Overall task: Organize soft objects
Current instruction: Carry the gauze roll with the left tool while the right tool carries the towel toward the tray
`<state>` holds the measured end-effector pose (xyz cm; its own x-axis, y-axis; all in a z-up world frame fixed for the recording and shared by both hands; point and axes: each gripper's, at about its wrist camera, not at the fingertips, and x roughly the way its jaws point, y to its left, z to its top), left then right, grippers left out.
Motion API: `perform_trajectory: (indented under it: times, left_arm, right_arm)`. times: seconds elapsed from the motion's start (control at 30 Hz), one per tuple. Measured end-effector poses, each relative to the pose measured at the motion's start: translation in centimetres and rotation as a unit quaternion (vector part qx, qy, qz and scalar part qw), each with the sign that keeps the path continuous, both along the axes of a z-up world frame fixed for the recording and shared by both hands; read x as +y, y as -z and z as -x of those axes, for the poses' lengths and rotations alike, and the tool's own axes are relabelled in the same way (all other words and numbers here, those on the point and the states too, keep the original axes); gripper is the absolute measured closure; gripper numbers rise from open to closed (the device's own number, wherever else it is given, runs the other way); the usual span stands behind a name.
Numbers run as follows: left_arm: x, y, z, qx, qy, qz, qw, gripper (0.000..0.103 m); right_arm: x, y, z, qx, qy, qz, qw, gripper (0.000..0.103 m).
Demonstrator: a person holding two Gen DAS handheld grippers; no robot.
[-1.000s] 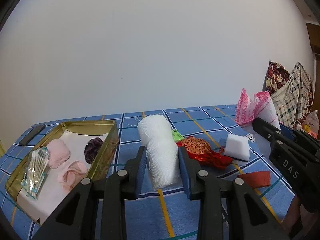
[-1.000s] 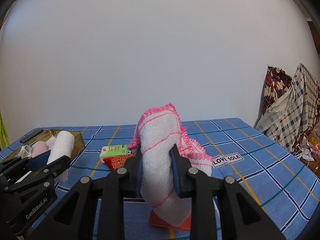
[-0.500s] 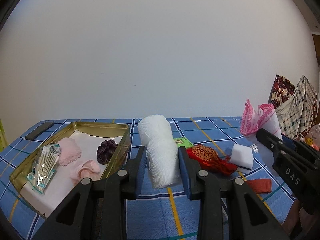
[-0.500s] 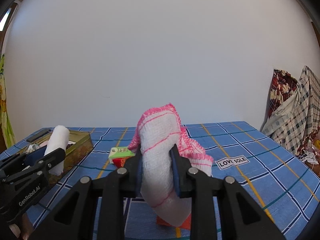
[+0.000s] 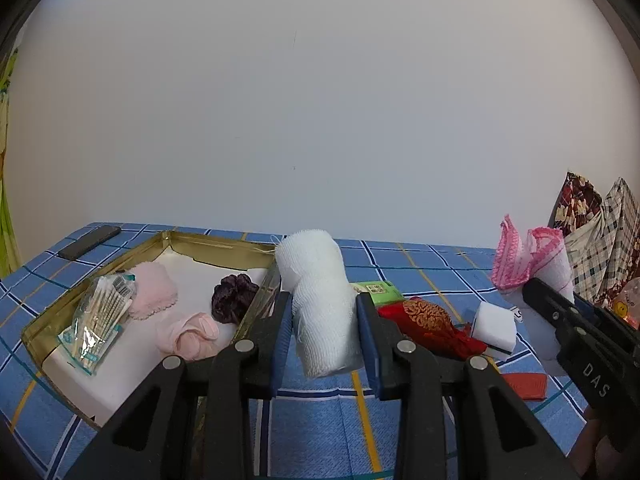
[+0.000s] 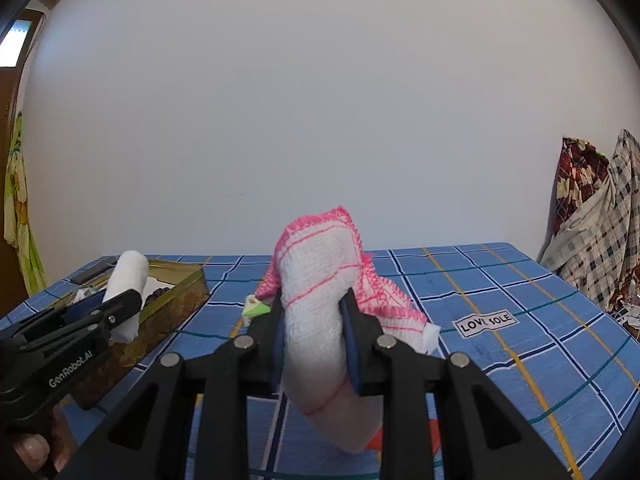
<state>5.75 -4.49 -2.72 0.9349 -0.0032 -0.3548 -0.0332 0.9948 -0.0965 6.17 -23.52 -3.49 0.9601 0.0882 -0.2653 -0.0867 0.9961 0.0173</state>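
Observation:
My left gripper is shut on a white gauze roll, held upright above the blue checked cloth, just right of a gold tin tray. The tray holds a pink pad, a dark scrunchie, a pink soft piece and a cotton swab pack. My right gripper is shut on a white cloth with pink stitched edge, held above the table. That cloth also shows at the right of the left wrist view.
On the cloth lie a red embroidered pouch, a white sponge block, a green packet and a red flat piece. A dark phone lies at the far left. Checked fabrics hang at the right.
Both grippers have kept their hold. The left gripper has shifted left, nearer the tin, so the tray looms larger and further right. The right gripper has turned left too.

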Motion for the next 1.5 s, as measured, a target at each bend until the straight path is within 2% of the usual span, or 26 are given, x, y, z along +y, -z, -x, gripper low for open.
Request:
perform_trajectory:
  times: [0.6,0.93,1.23,1.5]
  left_arm:
    - [1.4,-0.4,1.4,-0.02,-0.01,-0.005,0.9997,0.069]
    - [2.1,-0.7,2.3,-0.031,-0.014,-0.019,0.9992,0.069]
    - [3.4,-0.9,2.9,-0.037,-0.025,-0.022,0.9988,0.069]
    - [4.4,-1.0,3.1,-0.034,-0.036,-0.017,0.9986,0.069]
  right_arm:
    - [2.6,0.2,0.3,-0.011,-0.039,-0.019,0.999,0.078]
    - [4.4,0.6,0.0,-0.009,-0.06,-0.016,0.998,0.078]
    - [6.6,1.0,-0.2,-0.013,-0.078,-0.004,0.997,0.078]
    - [6.8,1.6,-0.8,-0.015,-0.088,-0.003,0.996,0.078]
